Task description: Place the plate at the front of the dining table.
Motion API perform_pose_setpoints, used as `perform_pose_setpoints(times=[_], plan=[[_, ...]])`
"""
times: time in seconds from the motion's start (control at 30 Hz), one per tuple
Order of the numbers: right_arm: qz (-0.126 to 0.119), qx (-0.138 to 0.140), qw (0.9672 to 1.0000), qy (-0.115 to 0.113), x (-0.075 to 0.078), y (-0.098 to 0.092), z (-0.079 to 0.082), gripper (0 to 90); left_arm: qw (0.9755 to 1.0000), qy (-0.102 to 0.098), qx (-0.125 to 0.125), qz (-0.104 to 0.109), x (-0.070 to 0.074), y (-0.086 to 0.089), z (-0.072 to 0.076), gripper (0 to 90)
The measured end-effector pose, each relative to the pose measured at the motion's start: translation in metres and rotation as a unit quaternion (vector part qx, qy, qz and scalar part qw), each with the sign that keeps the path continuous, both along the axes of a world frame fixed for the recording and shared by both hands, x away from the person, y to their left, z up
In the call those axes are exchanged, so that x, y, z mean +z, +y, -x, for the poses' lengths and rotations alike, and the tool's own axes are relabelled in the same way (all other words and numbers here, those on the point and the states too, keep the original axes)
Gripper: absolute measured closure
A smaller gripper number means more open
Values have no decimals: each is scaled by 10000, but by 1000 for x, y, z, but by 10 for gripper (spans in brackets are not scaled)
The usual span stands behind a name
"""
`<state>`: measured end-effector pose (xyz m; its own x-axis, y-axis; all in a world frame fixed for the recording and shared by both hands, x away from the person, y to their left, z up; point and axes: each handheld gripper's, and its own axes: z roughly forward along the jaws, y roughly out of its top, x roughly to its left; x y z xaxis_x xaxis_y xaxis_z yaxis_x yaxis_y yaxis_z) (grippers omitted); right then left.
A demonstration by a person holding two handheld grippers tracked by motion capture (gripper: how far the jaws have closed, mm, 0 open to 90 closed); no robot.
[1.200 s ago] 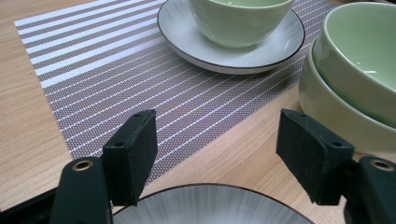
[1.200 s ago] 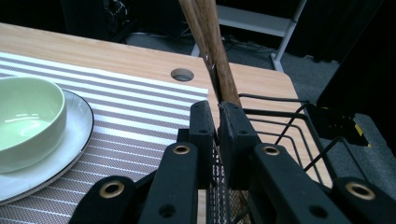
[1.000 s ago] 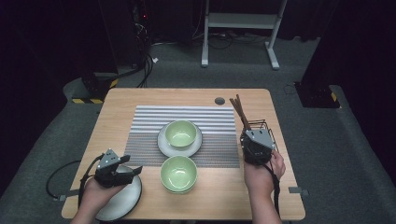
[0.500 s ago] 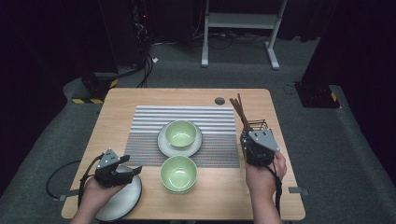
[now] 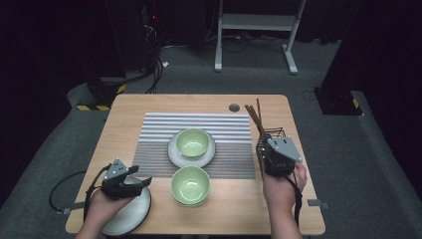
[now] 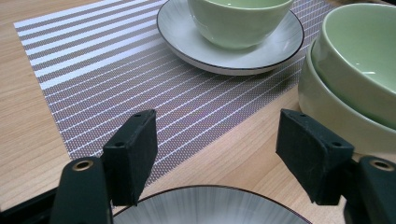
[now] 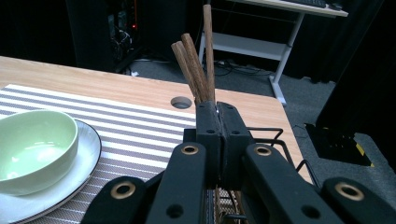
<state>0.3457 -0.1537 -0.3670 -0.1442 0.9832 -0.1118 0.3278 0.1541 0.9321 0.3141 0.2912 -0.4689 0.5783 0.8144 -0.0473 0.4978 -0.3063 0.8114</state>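
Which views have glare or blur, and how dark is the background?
High view: table evenly lit, surroundings near black, overall soft. Left gripper view: sharp, small highlight on the near green bowl, radial sheen on the plate. Right gripper view: jaws up close slightly soft, chopsticks crisp against a dark room.

- The high view hangs above my side of the bench (image 5: 149, 104), looking forward and down; it takes in the whole top, the dark floor beyond, and my forearms coming in from the bottom edge.
- The left gripper view rides low on my left tongs (image 6: 219, 154), very near the bench top, facing across the striped mat (image 6: 116, 84) toward the bowl on its saucer (image 6: 233, 51).
- The right gripper view rides on my right tongs (image 7: 217, 135), facing level toward the bench's far edge and the room behind.
- All three share the mat (image 5: 159, 134) and the saucer (image 5: 174, 154) with its bowl.
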Motion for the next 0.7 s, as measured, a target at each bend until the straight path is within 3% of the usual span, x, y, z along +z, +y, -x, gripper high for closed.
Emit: perform_pose_setpoints(times=[0.7], plan=[[-155,15,9996,-220,5,-2,7,888,10000,-17,8,-3,0,0,0,294]])
